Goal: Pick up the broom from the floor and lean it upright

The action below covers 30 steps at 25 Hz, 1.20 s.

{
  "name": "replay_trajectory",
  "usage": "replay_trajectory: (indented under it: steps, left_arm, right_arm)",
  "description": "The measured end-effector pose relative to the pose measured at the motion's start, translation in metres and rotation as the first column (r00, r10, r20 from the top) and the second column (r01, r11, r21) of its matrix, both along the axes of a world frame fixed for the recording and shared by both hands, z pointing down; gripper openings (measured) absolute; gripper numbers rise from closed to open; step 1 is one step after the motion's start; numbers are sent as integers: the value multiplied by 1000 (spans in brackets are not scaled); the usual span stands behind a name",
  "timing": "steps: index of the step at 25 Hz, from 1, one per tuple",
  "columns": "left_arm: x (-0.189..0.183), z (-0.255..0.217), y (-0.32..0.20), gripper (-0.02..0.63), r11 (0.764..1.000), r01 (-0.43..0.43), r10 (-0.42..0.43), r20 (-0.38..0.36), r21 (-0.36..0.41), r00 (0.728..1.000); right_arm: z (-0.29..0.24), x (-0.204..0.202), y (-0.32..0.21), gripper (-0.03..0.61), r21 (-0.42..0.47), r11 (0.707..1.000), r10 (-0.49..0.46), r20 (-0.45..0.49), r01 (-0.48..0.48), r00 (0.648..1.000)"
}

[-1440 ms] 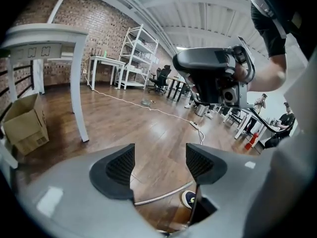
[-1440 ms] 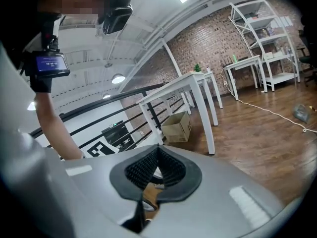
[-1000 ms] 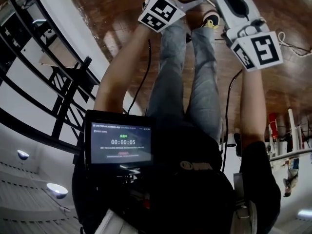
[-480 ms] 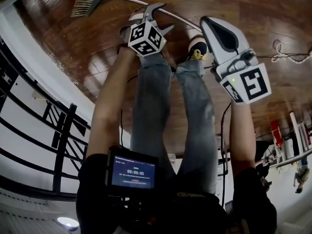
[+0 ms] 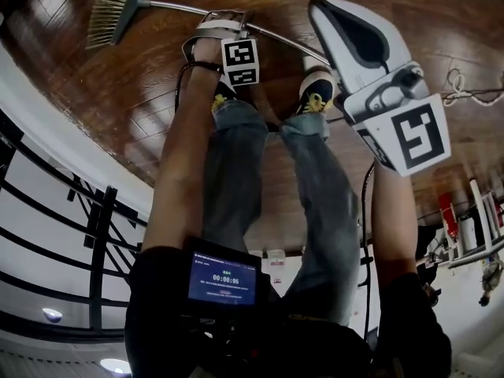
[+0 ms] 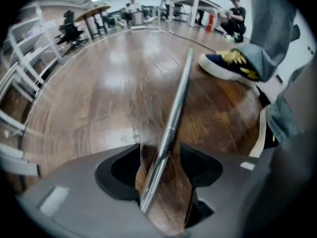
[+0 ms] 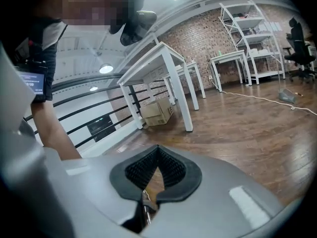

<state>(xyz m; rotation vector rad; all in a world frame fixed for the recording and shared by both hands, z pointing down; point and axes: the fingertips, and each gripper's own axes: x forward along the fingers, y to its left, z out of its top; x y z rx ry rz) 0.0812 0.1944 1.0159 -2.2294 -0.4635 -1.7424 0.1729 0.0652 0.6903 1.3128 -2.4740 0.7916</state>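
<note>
Two hand-held grippers work above a wooden floor (image 5: 142,93).

1. Task item. The broom (image 5: 177,7) lies flat on the floor. Its bristle head (image 5: 110,14) points toward the floor edge that carries the black railing (image 5: 94,235). Its metal handle (image 6: 178,100) runs from there across the floor, passing just in front of the person's shoes.

2. Left gripper (image 5: 223,22). It points steeply down at the handle, a short way along from the bristle head. In the left gripper view, the left gripper (image 6: 161,155) straddles the handle. The jaws have just been closing, yet they stand released: the handle lies close along the left jaw, and bare floor shows between the handle and the right jaw. Neither pad clamps the handle.

3. Right gripper (image 5: 323,14). It is held higher, well apart from the handle, and its marker cube (image 5: 411,136) faces the head camera. In the right gripper view, the right gripper (image 7: 157,155) has its jaws clenched together with nothing between them.

4. Surroundings. A dark shoe with yellow laces (image 6: 228,66) stands just beside the handle. A small screen (image 5: 224,278) hangs at the person's chest. The right gripper view shows white desks (image 7: 166,68), a cardboard box (image 7: 157,112) on the floor and a brick wall (image 7: 208,36).
</note>
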Motion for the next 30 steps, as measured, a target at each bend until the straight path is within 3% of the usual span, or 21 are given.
replay_trajectory:
  steps: [2, 3, 4, 5, 6, 8, 13, 16, 18, 20, 22, 24, 25, 26, 27, 28, 30]
  left_arm:
    - [2, 7, 8, 245, 992, -126, 124, 59, 25, 990]
    - [2, 7, 11, 234, 989, -145, 144, 83, 11, 986]
    - [1, 7, 14, 182, 990, -144, 144, 103, -9, 984]
    - [0, 5, 16, 176, 990, -141, 143, 113, -23, 983]
    - [0, 3, 16, 115, 989, -147, 149, 113, -23, 982]
    - [-1, -5, 14, 112, 989, -150, 149, 93, 3, 984]
    - [6, -70, -18, 112, 999, -6, 7, -49, 38, 999]
    - [16, -138, -61, 112, 986, 166, -161, -192, 11, 968]
    - [12, -188, -96, 109, 955, 295, -291, -275, -29, 916]
    - [-1, -237, -136, 106, 904, 421, -417, -357, -69, 836]
    - [-22, -281, -180, 103, 825, 554, -543, -432, -115, 720]
    - [-50, -315, -223, 100, 725, 673, -645, -490, -148, 587]
    - [-64, -327, -241, 98, 675, 720, -682, -511, -163, 524]
    - [-77, -335, -252, 97, 629, 754, -712, -526, -186, 465]
    - [-88, -341, -258, 97, 591, 777, -737, -535, -216, 413]
    - [-98, -345, -262, 95, 564, 789, -753, -544, -244, 370]
    - [-111, -349, -265, 95, 544, 791, -759, -566, -279, 322]
  right_arm:
    - [3, 5, -2, 3, 2, 1000, 2, 2, -2, 1000]
    - [4, 7, -1, 3, 3, 1000, 4, 3, -4, 1000]
    - [4, 8, 0, 4, 1, 1000, 6, 3, -6, 1000]
    - [3, 8, 2, 3, -2, 1000, 8, 1, -8, 1000]
    - [1, 8, 3, 3, -5, 1000, 10, -1, -10, 1000]
    - [-8, 6, 6, 3, -10, 1000, 13, -4, -13, 1000]
    - [-54, 5, 10, 3, -18, 999, 47, 1, -47, 999]
    - [-104, -2, 7, 3, -1, 996, 87, 57, -88, 995]
    - [-141, -14, 7, 3, 10, 996, 88, 91, -89, 992]
    - [-180, -29, 5, 3, 35, 996, 82, 114, -86, 990]
    - [-214, -41, 0, 3, 69, 993, 90, 122, -99, 988]
    - [-228, -40, -11, 5, 103, 985, 123, 123, -136, 985]
    - [-228, -36, -20, 50, 112, 982, 138, 129, -153, 982]
    - [-224, -34, -32, 236, 110, 980, 148, 141, -164, 979]
    - [-219, -34, -50, 349, 106, 979, 154, 154, -172, 976]
    - [-215, -38, -73, 354, 114, 978, 157, 166, -177, 974]
    - [-211, -63, -135, 354, 146, 974, 140, 210, -173, 968]
